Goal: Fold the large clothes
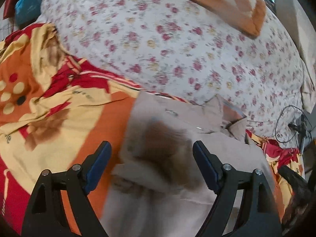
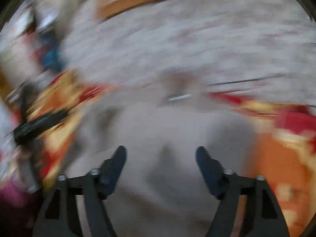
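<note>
Beige garment [image 1: 169, 138]: lying crumpled on the bright blanket, its collar or waistband end turned toward the flowered sheet; a small metal fastener is glinting near that end.
Left gripper [image 1: 152, 154]: hanging just above the garment with its blue-padded fingers [image 1: 98, 165] spread wide, gripping nothing.
Right gripper [image 2: 161, 159]: hovering over the same beige garment [image 2: 167, 130], fingers spread wide and empty; this view is smearing heavily, so finer detail cannot be told.
Blanket [image 1: 49, 106]: orange, red and yellow, lying under the garment and bunching at the left.
Flowered sheet [image 1: 167, 45]: spreading beyond the blanket.
Orange cushion [image 1: 223, 2]: resting on the sheet at the far edge.
Black cable [image 1: 284, 126]: coiling on the sheet at the right.
</note>
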The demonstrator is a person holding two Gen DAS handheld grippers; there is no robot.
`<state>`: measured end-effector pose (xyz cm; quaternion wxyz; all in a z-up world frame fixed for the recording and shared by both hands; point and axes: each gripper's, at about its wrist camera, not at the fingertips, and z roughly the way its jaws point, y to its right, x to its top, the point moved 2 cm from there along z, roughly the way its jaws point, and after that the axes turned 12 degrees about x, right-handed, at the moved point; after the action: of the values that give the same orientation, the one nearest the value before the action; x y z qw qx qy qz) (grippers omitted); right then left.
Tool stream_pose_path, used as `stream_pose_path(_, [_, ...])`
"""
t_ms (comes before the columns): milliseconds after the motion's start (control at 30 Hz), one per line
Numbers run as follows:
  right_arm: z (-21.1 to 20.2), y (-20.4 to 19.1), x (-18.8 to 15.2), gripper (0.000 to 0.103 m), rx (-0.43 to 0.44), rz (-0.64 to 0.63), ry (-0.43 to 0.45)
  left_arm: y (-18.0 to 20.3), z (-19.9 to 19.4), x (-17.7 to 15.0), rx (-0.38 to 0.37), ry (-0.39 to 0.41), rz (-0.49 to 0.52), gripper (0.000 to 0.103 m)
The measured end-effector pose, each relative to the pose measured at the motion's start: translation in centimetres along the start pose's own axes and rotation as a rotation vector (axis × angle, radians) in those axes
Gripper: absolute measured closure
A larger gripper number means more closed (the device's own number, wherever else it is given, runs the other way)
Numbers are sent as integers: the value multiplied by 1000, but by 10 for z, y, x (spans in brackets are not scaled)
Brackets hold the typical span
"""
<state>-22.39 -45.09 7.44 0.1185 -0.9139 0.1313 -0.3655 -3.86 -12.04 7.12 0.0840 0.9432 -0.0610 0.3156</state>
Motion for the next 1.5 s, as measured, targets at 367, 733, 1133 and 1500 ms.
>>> stream_pose_path(367, [47,67,2,95,53,177,-56,37,38,-25,190,-36,163,18])
stream_pose_path(733, [13,76,-13,48,-39,186,-11,50,56,-37,203,-51,217,18])
stream_pose_path(1133, [22,42,-48,78,42,153,-101,49,55,-40,184,-38,204,16])
stream_pose_path(1500, [-5,31,-51,86,-110,65,-53,53,55,-44,181,-22,223,10])
